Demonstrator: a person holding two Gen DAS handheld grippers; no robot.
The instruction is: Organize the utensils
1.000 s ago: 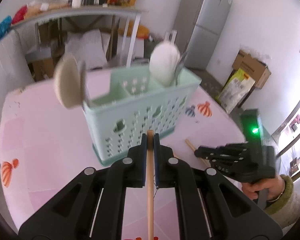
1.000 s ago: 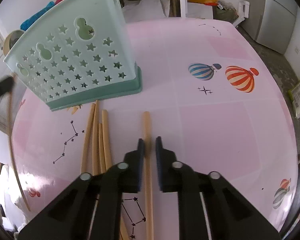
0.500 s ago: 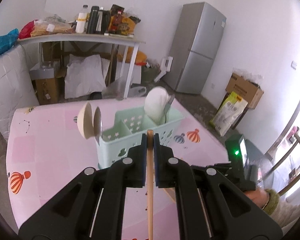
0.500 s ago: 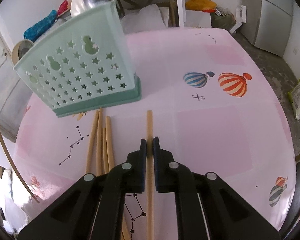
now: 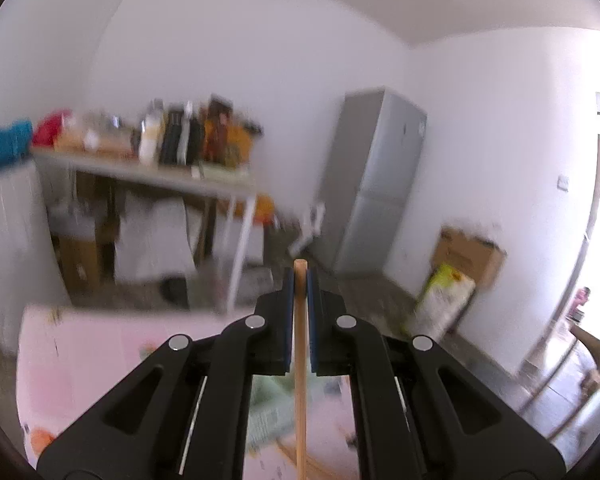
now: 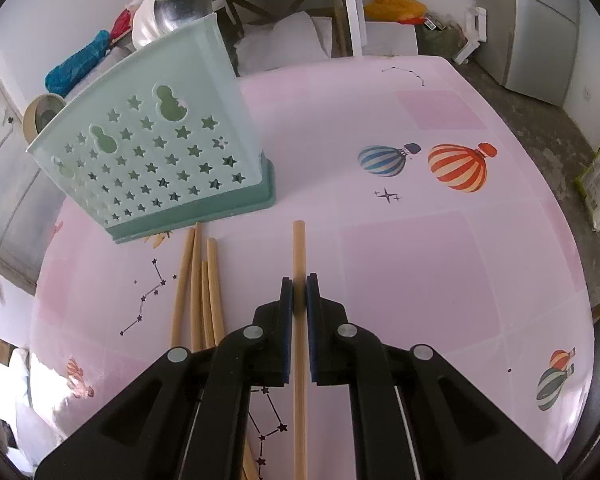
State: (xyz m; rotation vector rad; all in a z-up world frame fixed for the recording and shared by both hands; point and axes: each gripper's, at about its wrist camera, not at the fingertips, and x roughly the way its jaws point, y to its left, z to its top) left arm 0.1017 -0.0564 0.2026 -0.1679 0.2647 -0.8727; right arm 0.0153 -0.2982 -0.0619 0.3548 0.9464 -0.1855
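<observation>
Both pairs of jaws are clamped on chopsticks. Those of the left gripper (image 5: pixel 299 280) pinch one slim pale wooden chopstick (image 5: pixel 300 380) near its top end, the rest of the stick running back toward six o'clock in that view. Those of the right gripper (image 6: pixel 299 292) pinch a second wooden chopstick (image 6: pixel 299 248), whose tip juts toward twelve o'clock and seems to lie on or just above the pink desk (image 6: pixel 440 264) with its balloon prints.

In the right wrist view the mint-green perforated plastic utensil caddy (image 6: pixel 156 148) stands at about ten o'clock from the jaws, with a steel ladle bowl (image 6: pixel 182 2) rising from its far end. A loose bundle of wooden chopsticks (image 6: pixel 198 280) lies on the desk just beside the caddy's base, at nine o'clock from the held stick.

My judgement is that the step in hand is carrying chopsticks to the caddy, one per gripper. The left stick is raised, aimed at the room; the blurred green patch low in that view is probably the caddy. Next it must be tipped upright over a compartment and released. The right one calls for a lift off the desk first.

No brand, label or writing is readable; the bottles on the far shelf (image 5: pixel 148 168) are too blurred.
</observation>
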